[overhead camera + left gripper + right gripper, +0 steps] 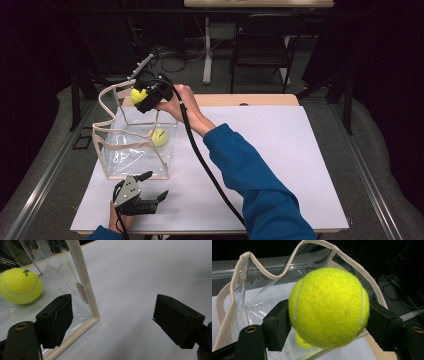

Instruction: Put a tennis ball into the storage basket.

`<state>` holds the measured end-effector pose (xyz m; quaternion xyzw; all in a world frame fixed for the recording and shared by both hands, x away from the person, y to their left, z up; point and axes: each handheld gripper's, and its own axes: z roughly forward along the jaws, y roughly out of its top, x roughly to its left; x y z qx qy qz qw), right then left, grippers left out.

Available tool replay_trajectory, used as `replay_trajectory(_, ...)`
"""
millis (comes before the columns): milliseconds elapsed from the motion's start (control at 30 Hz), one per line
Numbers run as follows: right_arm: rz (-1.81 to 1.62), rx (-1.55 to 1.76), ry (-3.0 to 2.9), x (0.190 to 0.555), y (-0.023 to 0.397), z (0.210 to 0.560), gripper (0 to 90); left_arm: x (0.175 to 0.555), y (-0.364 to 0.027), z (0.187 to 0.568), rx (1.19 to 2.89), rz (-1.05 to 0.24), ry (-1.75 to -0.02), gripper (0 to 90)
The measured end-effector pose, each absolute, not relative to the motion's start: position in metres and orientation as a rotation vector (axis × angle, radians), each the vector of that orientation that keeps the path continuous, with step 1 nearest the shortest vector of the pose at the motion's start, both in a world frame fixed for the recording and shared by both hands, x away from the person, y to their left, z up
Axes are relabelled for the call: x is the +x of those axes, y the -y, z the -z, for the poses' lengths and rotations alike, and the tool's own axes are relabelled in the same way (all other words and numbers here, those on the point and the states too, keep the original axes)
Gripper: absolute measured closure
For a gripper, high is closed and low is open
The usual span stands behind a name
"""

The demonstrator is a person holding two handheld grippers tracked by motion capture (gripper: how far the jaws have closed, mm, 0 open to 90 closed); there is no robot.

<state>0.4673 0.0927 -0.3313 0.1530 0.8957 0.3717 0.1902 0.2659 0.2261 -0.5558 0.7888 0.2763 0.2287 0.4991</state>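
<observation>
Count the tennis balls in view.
2. One ball is gripped in the right tongs above the bag; the other ball lies inside the bag.

Dim room, grey floor (380, 150). Black chair (262, 42) at twelve o'clock beyond white-topped table (280, 150); cables (172, 60) at eleven.

— What colours are showing on the tennis ball (329, 307)?
— It's glowing yellow-green with a pale seam; the bag (131, 146) is looking clear with beige trim.
— And the table (260, 150)?
— It's showing white.
</observation>
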Motion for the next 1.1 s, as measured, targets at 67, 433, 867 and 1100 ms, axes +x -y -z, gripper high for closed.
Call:
replay_trajectory(67, -1.039, 0.436, -2.523, 0.468, -0.093, 0.333, 26.0, 0.266, -0.226, 0.556, 1.906, -0.553, -0.668, 16.1)
replay_trajectory(433, -1.030, 0.435, -2.543, 0.471, -0.098, 0.338, 26.0, 0.266, -0.226, 0.556, 1.909, -0.556, -0.669, 16.1)
replay_trajectory(867, -1.006, 0.433, -2.578, 0.472, -0.105, 0.345, 26.0, 0.265, -0.227, 0.555, 1.908, -0.559, -0.667, 16.2)
replay_trajectory(1100, -0.993, 0.449, -2.600, 0.475, -0.106, 0.348, 25.9, 0.265, -0.227, 0.555, 1.908, -0.558, -0.666, 16.1)
